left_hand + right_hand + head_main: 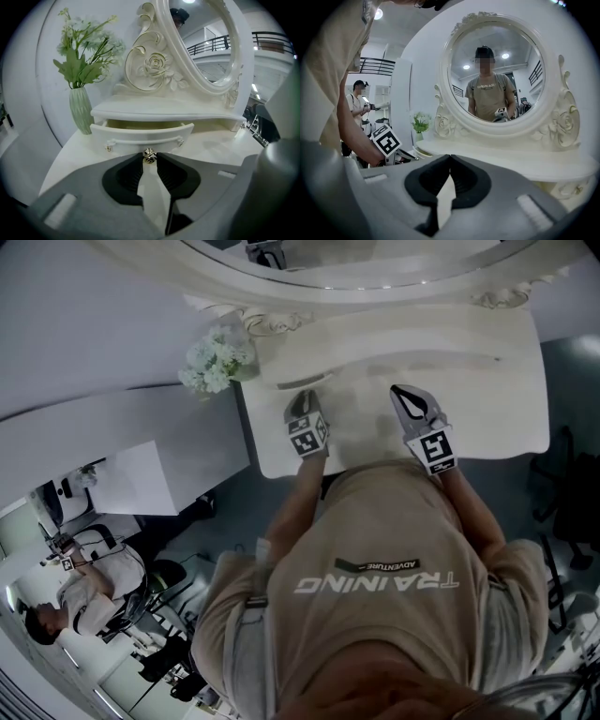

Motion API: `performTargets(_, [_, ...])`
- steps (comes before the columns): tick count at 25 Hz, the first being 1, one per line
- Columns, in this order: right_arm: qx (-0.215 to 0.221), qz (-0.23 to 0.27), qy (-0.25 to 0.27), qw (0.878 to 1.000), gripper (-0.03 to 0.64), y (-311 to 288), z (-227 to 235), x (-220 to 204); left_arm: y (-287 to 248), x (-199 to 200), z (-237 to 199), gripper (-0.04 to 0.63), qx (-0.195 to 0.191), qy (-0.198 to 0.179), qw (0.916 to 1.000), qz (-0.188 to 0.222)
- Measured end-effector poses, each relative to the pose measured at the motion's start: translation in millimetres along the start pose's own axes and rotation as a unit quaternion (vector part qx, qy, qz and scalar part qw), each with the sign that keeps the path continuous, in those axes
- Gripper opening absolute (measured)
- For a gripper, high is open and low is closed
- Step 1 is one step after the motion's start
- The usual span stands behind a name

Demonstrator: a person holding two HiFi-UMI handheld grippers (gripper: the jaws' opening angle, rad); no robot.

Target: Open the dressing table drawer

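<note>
The small cream drawer [140,136] under the mirror shelf of the white dressing table [487,399] stands pulled out, and its pale inside shows. My left gripper [149,158] points down at its front, its two dark pads closed on the little gold knob [149,154] at their tips. In the head view the left gripper [302,396] sits at the drawer, left of centre. My right gripper [401,390] hovers over the tabletop to the right, apart from the drawer. In its own view the right gripper [450,157] is shut, with nothing between its tips.
A green vase of white flowers [82,110] stands just left of the drawer, also at the table's back left corner [216,362]. The oval mirror [499,75] with carved scrolls rises behind. A white desk [150,474] and a seated person [84,592] are at left.
</note>
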State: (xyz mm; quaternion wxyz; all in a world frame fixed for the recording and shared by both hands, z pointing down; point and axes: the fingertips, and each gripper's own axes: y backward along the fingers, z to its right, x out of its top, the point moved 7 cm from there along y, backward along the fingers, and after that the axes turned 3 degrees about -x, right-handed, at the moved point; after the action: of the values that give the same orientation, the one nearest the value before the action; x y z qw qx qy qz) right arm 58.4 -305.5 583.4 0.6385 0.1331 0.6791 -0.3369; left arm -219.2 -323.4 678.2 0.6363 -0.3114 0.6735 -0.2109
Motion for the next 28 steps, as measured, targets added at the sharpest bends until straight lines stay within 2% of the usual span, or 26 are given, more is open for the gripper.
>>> performTargets(6, [-0.010,0.003,0.001,1.000,0.004,7.0,-0.3,1.7,7.8,-7.8,2.6,0.100,-0.002,-0.001,1.0000,-0.004])
performTargets(18, [0.001,0.002,0.009,1.000,0.003,13.1,-17.9,1.0,19.3,-14.7,1.6,0.119,-0.001,0.002,0.9999,0.016])
performTargets(24, [0.005,0.003,-0.002,1.000,0.003,14.8,-27.6,1.9,43.6,-19.0,-0.9,0.117,0.002,0.007,0.9997,0.021])
performTargets(26, [0.008,0.005,-0.006,1.000,0.003,11.4,-31.2,3.2,54.4,-17.7,-4.9,0.079,-0.001,0.003,0.9996,0.028])
performTargets(28, [0.012,0.008,-0.008,1.000,0.004,6.5,-35.2,4.2,65.9,-15.4,-9.7,0.011,-0.003,-0.005,0.9993,0.036])
